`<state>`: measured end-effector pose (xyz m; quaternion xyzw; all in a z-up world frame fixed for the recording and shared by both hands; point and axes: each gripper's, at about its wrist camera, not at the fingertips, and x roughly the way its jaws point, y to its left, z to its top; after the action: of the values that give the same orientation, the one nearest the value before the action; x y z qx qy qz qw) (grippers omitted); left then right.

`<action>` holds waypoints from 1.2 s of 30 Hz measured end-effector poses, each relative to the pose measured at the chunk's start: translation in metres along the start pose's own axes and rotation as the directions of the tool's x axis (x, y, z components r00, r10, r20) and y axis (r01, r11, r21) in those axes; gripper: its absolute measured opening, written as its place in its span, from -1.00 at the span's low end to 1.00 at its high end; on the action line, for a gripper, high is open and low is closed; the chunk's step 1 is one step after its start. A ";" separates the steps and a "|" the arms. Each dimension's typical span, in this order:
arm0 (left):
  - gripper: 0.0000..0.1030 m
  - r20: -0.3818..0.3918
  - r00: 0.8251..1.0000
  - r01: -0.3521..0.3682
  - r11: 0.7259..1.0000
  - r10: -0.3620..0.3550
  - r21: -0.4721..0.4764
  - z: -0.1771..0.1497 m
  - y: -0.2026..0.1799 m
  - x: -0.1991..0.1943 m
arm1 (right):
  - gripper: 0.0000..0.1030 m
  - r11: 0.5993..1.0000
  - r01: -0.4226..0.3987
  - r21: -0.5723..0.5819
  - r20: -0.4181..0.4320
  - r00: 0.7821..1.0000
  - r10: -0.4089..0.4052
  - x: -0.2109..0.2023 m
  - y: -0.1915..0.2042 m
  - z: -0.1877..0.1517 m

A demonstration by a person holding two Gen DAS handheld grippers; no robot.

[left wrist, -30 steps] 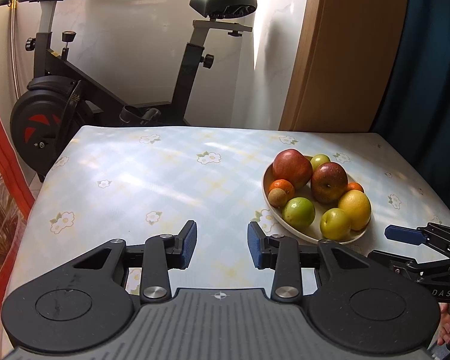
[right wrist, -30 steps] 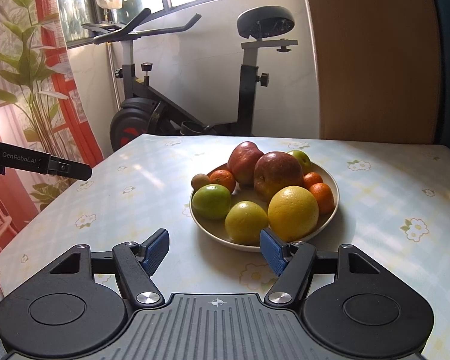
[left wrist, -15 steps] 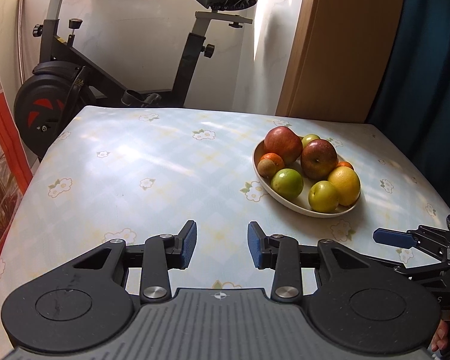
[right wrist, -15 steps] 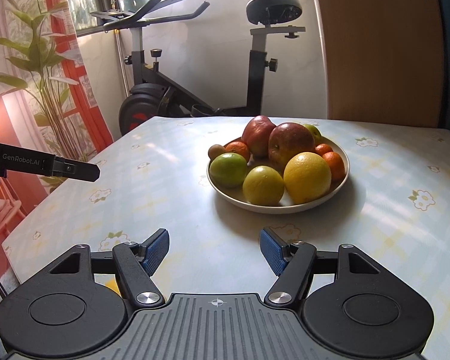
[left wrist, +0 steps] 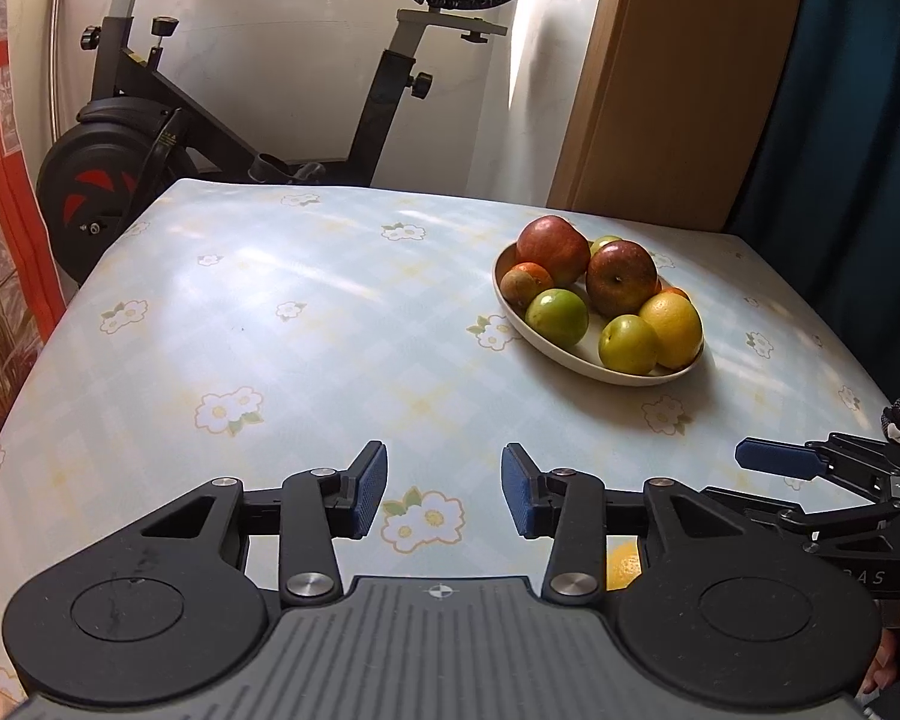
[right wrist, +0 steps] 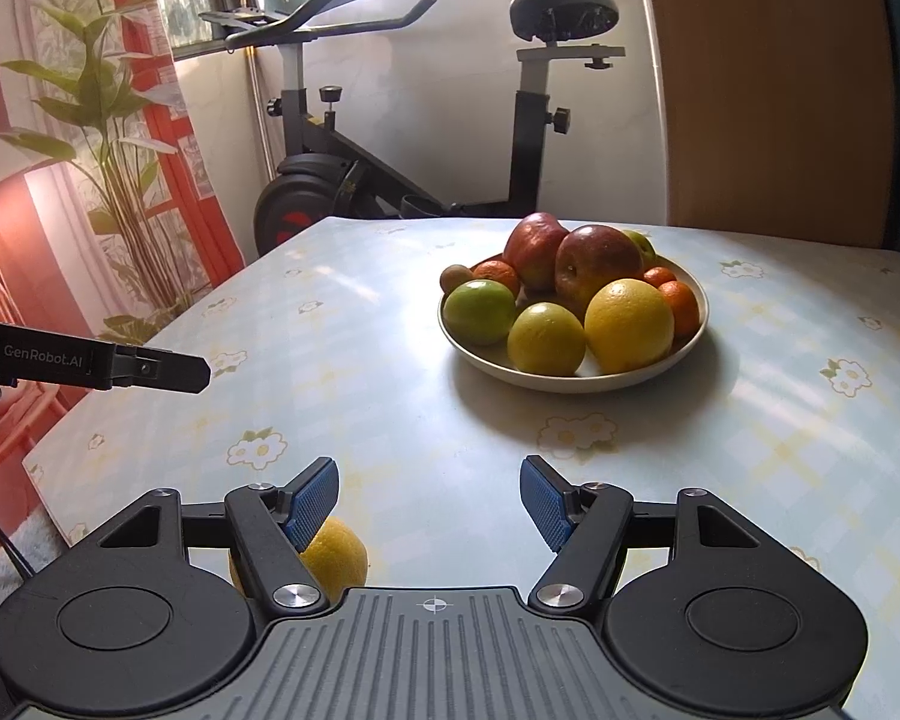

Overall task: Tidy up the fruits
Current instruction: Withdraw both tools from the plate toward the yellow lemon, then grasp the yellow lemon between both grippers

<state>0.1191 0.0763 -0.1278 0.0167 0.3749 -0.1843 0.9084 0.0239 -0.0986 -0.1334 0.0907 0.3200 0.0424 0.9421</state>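
The left tool [left wrist: 444, 495] hangs over the near edge of the surface [left wrist: 306, 324] with its jaws at a modest gap and opening, nothing between its blue pads [left wrist: 369, 489]. The right tool [right wrist: 429, 501] sits beside it over the same edge, jaws set wider and empty too.

Just below and behind the right tool's left finger lies a loose yellow citrus [right wrist: 336, 552] on the surface close to the near edge; the left wrist view shows only a sliver of it under that tool's right arm.

Farther out, toward the far right corner, stands the cream plate [right wrist: 570, 381] piled with fruit: two red apples [right wrist: 594, 258], a green apple [right wrist: 480, 312], a yellow-green fruit [right wrist: 546, 339], a large yellow orange [right wrist: 630, 327], small tangerines [right wrist: 681, 306] and a brown kiwi-like fruit [right wrist: 455, 277]. An exercise bike [right wrist: 426, 138] stands beyond the far edge.

The step in hand looks like the gap between picks: both tools free, one fruit set apart from the pile. The next move likely calls for reaching out to the plate and closing on a fruit at the pile's near rim, gently enough not to roll its neighbours off.
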 end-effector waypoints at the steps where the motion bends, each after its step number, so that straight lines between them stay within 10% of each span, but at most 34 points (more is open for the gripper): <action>1: -0.14 -0.004 1.000 0.001 1.000 -0.001 -0.001 -0.002 0.000 0.000 | 0.23 1.000 0.004 -0.003 -0.005 1.000 -0.004 -0.001 0.000 -0.001; 36: -0.14 -0.124 0.978 0.167 0.986 -0.169 -0.026 -0.033 -0.025 0.018 | 0.25 0.993 0.065 -0.102 -0.138 0.987 -0.079 -0.014 0.018 -0.024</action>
<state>0.0997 0.0524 -0.1616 -0.0103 0.4331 -0.2558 0.8642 -0.0020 -0.0792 -0.1400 0.0297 0.3866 0.0300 0.9213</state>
